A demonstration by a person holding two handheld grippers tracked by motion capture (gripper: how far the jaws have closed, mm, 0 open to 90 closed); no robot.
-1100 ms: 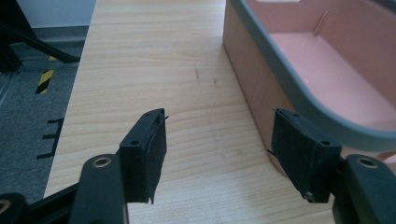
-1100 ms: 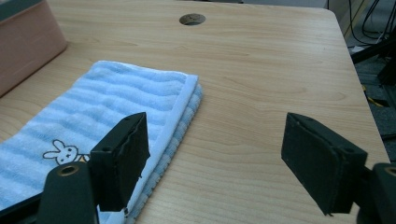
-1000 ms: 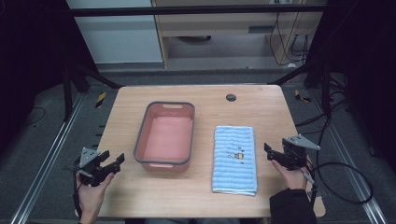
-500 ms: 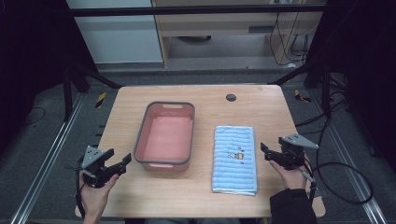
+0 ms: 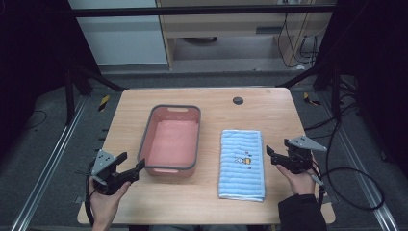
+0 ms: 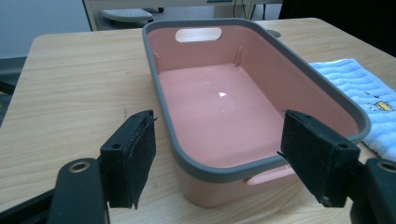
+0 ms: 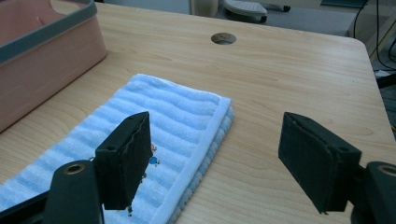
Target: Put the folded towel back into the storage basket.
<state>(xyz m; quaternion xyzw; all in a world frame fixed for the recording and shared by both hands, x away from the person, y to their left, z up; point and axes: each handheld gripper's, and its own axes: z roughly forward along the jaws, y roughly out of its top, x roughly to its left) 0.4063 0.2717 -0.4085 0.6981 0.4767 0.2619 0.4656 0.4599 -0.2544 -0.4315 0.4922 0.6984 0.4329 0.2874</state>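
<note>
Towel lies just left of the right gripper; bin sits ahead of the left gripper; both grippers' jaws spread wide.

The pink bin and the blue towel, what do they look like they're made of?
The pink bin: likely smooth, glossy plastic, since a light glints off its floor, with a grey, matte-looking rim. The blue towel: soft ribbed terry cloth, probably cotton, folded, with a stitched white edge.

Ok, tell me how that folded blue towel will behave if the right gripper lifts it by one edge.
The blue towel looks like soft ribbed terry, so it will probably sag and droop rather than stay flat. It lies folded in layers, visible at its edge, so pinching one layer would likely let it unfold. It seems light, and the open right gripper should hold the cloth without slipping.
</note>
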